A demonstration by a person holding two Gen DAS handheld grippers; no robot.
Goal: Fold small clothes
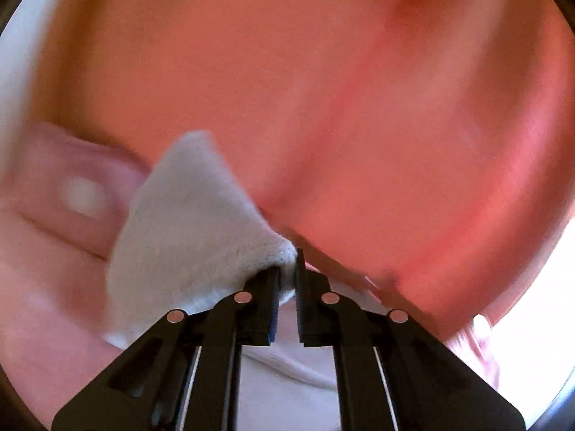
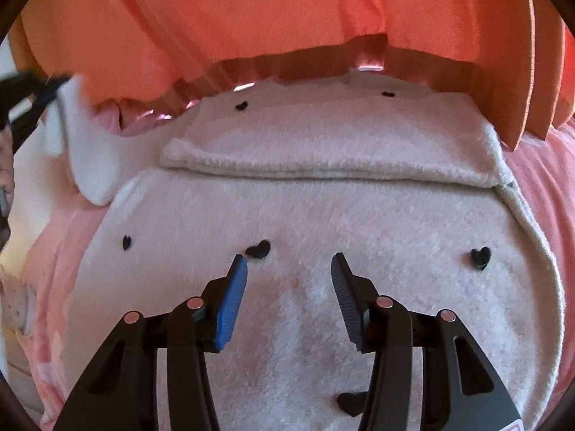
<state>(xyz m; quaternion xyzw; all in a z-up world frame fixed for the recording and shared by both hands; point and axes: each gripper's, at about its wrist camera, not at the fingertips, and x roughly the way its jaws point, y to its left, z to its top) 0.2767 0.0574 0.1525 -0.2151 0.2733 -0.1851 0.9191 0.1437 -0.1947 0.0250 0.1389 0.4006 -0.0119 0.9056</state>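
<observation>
Fleece garment (image 2: 305,215) with black hearts, left gripper (image 1: 286,273) pinching fuzzy corner (image 1: 187,230)

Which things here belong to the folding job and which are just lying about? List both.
Belonging to the job:
- white fleece garment with black hearts
- its white corner, pinched by the left hand-held gripper
- right hand-held gripper, open above the garment

Just lying about:
- orange fabric behind
- pink cloth underneath

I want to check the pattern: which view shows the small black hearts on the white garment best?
The right wrist view: the black hearts lie sharp on the white fleece garment. The left wrist view shows only a pinched white corner, no hearts.
</observation>
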